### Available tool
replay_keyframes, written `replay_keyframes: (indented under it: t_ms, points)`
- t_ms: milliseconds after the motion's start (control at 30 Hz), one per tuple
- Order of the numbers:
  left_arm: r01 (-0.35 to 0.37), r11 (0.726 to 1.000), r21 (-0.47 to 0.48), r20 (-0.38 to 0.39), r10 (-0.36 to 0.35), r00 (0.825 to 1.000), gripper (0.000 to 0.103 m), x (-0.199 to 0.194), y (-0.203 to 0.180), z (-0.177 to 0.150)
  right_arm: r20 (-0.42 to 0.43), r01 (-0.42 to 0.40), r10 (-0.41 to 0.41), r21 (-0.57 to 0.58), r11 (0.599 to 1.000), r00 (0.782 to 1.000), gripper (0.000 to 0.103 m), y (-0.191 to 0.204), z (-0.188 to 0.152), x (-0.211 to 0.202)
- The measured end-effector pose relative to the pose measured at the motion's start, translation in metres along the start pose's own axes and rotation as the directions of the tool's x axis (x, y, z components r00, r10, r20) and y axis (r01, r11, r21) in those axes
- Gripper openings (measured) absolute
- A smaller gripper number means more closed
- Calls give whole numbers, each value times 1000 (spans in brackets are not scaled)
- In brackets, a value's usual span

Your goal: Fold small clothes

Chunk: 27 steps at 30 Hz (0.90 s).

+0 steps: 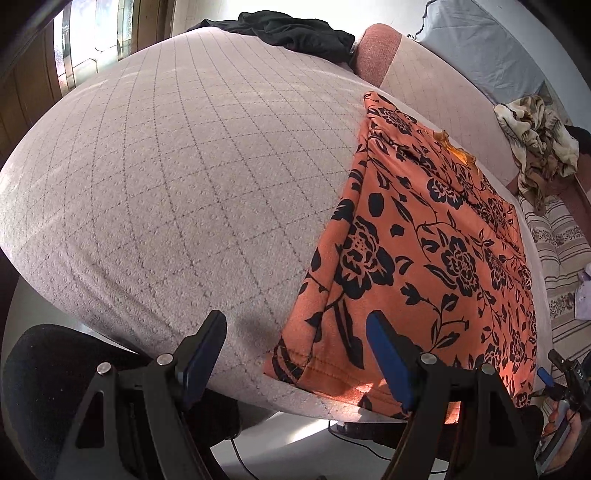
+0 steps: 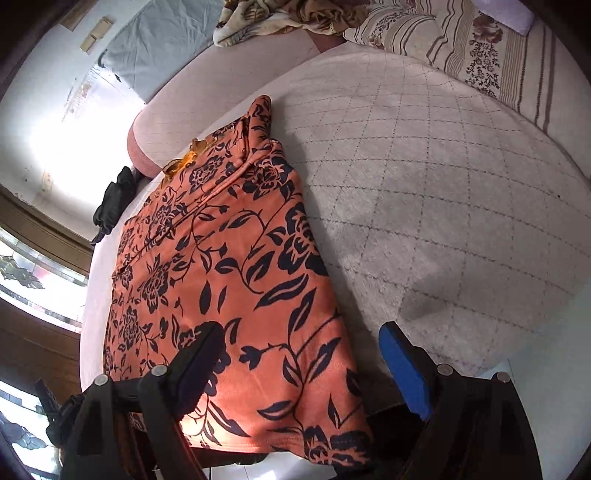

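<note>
An orange garment with a black flower print (image 1: 424,236) lies flat on the quilted bed, its sides folded inward and its hem hanging a little over the near edge. It also shows in the right wrist view (image 2: 229,266). My left gripper (image 1: 295,343) is open and empty, hovering over the garment's near left corner. My right gripper (image 2: 301,354) is open and empty, hovering over the garment's near right corner. Neither gripper touches the cloth.
The pale quilted bed cover (image 1: 166,184) stretches far to the left and, in the right wrist view (image 2: 443,184), to the right. A black garment (image 1: 295,31) lies at the far edge. A crumpled beige blanket (image 1: 535,140) and striped pillows (image 2: 461,48) lie beyond.
</note>
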<state>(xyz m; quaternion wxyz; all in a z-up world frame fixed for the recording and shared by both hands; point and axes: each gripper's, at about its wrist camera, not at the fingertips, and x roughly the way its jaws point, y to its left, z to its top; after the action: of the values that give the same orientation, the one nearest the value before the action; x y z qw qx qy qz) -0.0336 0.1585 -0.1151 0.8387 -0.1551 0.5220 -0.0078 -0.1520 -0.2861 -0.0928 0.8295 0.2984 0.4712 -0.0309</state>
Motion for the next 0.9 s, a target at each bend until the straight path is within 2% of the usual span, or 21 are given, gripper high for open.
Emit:
replay_keyframes:
  t_ms: [67, 200, 300, 367, 433, 500, 600, 667, 700, 733, 767, 833, 867, 900]
  points:
    - [-16, 1000, -1, -23, 15, 1000, 78, 6, 4, -4, -20, -7, 7, 0, 1000, 1000, 88, -4, -5, -1]
    - [0, 1000, -5, -32, 0, 999, 78, 8, 10, -9, -77, -41, 40, -9, 999, 996, 88, -3, -12, 8]
    - [3, 1000, -1, -33, -3, 999, 78, 8, 10, -11, -123, -3, -2, -42, 999, 992, 88, 1, -19, 17]
    - [31, 1000, 1, -45, -31, 999, 78, 7, 8, -13, -161, -35, 31, -24, 999, 987, 85, -1, -26, 21]
    - [64, 998, 1, -41, -64, 997, 78, 4, 7, -14, -174, -35, 27, -41, 999, 984, 59, 0, -33, 21]
    - [58, 998, 6, -42, -58, 997, 78, 5, 6, -14, -174, -40, 35, -28, 999, 984, 42, -4, -35, 17]
    - [50, 999, 4, -52, -49, 997, 78, 7, 6, -14, -171, -31, 28, -15, 999, 985, 42, -8, -35, 16]
    - [56, 998, 8, -52, -56, 997, 78, 7, 5, -14, -175, -31, 30, -6, 999, 984, 48, -8, -34, 17]
    - [51, 999, 14, -53, -50, 997, 77, 7, 5, -14, -177, -40, 38, -11, 999, 984, 57, -6, -34, 18]
    - [39, 999, 22, -54, -38, 998, 75, 8, 3, -14, -180, -46, 41, -21, 999, 983, 62, -3, -33, 19]
    - [22, 999, 30, -55, -21, 998, 69, 9, 2, -14, -187, -37, 29, -36, 999, 982, 63, 1, -33, 21]
    - [-10, 999, 45, -53, 12, 999, 55, 11, 2, -13, -197, -14, 2, -57, 998, 980, 62, 4, -34, 25]
    - [-22, 999, 46, -52, 25, 998, 45, 12, 3, -12, -198, -9, -4, -65, 998, 980, 60, 6, -34, 25]
    - [-19, 999, 44, -52, 22, 998, 34, 12, 5, -11, -196, 5, -20, -76, 997, 980, 42, 7, -34, 25]
